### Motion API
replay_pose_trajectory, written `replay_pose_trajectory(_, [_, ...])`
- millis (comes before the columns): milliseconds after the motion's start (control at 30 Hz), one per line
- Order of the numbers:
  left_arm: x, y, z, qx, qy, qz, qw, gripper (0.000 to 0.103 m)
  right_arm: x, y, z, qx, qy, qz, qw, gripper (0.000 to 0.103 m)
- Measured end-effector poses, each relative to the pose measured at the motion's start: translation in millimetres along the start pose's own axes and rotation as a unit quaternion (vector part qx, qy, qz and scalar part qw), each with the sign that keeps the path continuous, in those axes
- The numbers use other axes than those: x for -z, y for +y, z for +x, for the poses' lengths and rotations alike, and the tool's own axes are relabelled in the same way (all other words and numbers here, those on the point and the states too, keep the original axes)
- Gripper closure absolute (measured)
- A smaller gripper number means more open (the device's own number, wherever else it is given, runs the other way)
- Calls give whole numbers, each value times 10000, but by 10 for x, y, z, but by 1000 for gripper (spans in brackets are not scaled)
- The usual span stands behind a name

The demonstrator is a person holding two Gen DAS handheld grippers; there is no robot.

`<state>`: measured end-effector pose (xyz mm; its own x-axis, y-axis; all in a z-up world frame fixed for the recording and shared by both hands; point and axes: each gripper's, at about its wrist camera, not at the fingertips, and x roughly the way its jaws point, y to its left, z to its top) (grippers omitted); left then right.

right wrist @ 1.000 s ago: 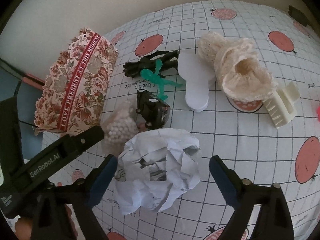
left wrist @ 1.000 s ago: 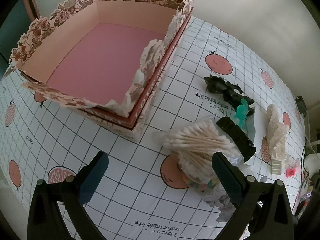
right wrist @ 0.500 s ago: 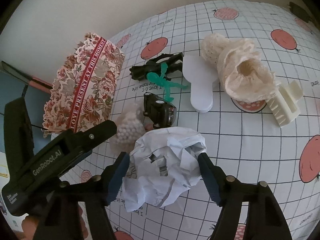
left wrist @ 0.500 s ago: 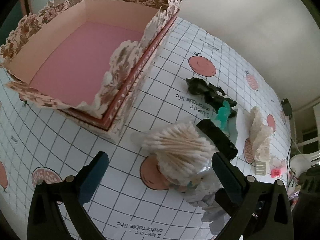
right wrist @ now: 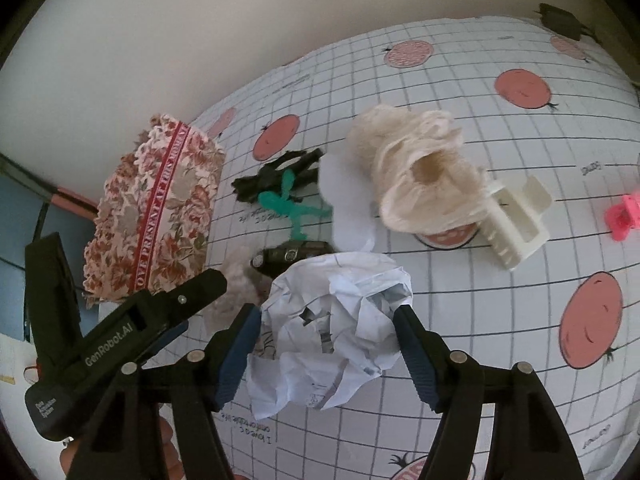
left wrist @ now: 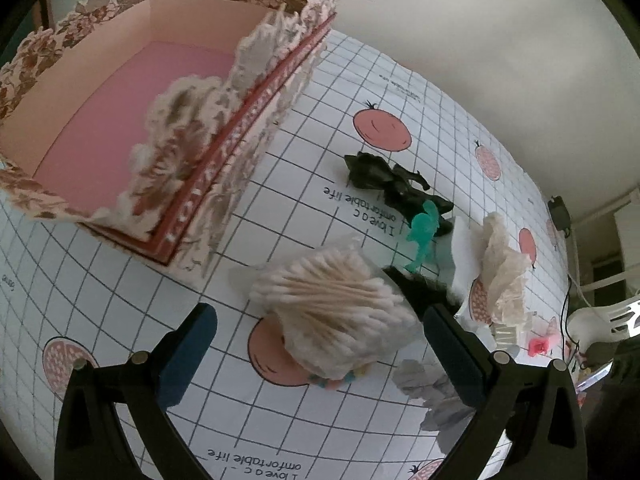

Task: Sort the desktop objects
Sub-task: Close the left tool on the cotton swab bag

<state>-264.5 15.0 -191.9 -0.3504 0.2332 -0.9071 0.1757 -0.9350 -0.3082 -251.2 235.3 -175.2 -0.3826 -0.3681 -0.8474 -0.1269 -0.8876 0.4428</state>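
Right now my right gripper [right wrist: 326, 344] has its jaws closed in on the crumpled paper ball [right wrist: 332, 322]; they have just been closing, and both blue pads [right wrist: 412, 354] press against the ball's sides, which bulges up between them above the checked tablecloth [right wrist: 460, 300]. My left gripper [left wrist: 320, 350] stands wide open, holding nothing, its fingers to either side of the bag of cotton swabs [left wrist: 336, 312], which lies on the cloth without either pad touching it. From the left wrist I see the floral box [left wrist: 132, 128] open, with its pink floor bare, to the upper left of the swabs. Beyond the swabs lie a black toy car [left wrist: 418, 290], a green plastic figure [left wrist: 422, 236] and a black crumpled wrapper [left wrist: 384, 180], close together. From the right wrist the cream lace scrunchie [right wrist: 416, 178] sits past the paper ball, with a white hair claw [right wrist: 516, 220] touching its right side and a small pink clip [right wrist: 624, 216] well apart near the right edge. A flat white card [right wrist: 344, 200] lies between the green figure and the scrunchie. Part of the left gripper's body shows at the lower left of that view, just beside the box.
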Motion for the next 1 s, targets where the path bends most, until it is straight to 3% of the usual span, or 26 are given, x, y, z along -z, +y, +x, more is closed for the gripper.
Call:
replay_pose_trajectory(333, [-1,-131,115,-18,103,203,9997,0,-30,-102,-31,84,-68,102,9999,31])
replay_pose_trajectory(667, [6,-218,212,-355,53,573,9977,0,-27,-129,-36,97,-79,156,9998,31])
replay_pose_trajectory(1000, [-16,-245,246,-499,12,723,9961,22,-31,-139,-42,97,-88,170,9998,31])
